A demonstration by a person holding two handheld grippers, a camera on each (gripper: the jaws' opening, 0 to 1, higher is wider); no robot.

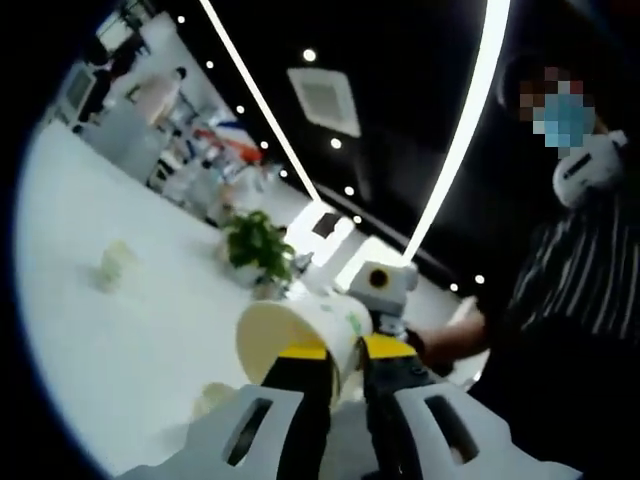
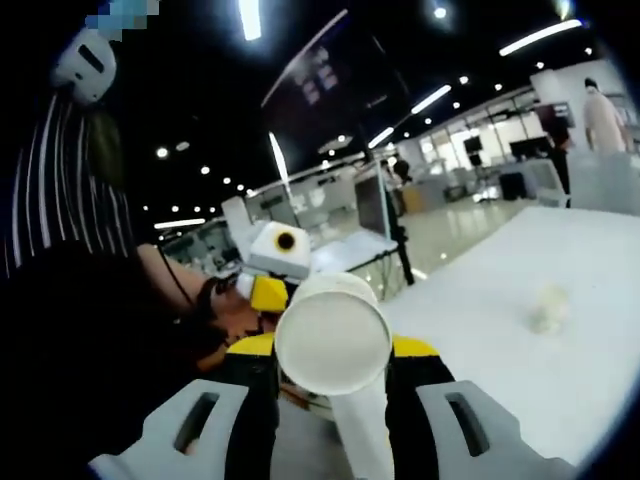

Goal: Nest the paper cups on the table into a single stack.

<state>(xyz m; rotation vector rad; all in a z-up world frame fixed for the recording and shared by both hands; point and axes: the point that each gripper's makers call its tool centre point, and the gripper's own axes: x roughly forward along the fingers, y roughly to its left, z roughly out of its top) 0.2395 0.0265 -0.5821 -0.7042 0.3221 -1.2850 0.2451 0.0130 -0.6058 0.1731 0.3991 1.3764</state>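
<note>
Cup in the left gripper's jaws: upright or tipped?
Tipped. The paper cup lies sideways between the left gripper's jaws, its open mouth facing left in the left gripper view.

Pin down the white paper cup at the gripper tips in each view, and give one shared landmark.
Left gripper view: white paper cup lower centre, mouth toward camera, at the left gripper's tips.
Right gripper view: cup lower centre, round end toward camera, between the right gripper's jaws; possibly a different cup.
Shared landmark: person's striped shirt, right edge there, left edge here.
</note>
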